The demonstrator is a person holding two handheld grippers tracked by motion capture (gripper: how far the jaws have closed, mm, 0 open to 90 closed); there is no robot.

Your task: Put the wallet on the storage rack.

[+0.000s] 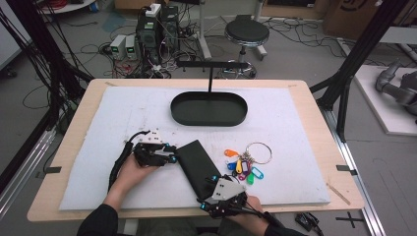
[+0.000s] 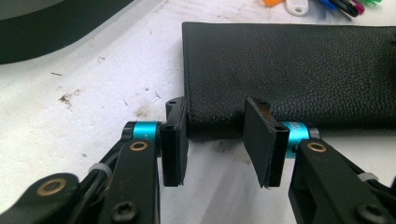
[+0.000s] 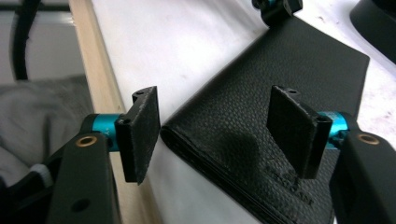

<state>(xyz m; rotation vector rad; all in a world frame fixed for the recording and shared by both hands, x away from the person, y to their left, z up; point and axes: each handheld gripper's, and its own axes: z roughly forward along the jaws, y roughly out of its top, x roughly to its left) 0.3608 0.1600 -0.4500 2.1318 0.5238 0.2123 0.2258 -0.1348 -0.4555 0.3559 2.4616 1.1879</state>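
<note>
High view: wallet (image 1: 197, 167) between both tongs

- no text, label or number can be read anywhere.
- the black wallet (image 3: 280, 116) bears a faint embossed mark near one corner, too blurred to make out.

Bright even overhead light, soft shadows, high view slightly soft, nearest foreground in close views blurred

Right tool (image 3: 212, 135) jaws apart, straddling black wallet (image 3: 280, 93) corner on white mat (image 3: 187, 51).
</note>
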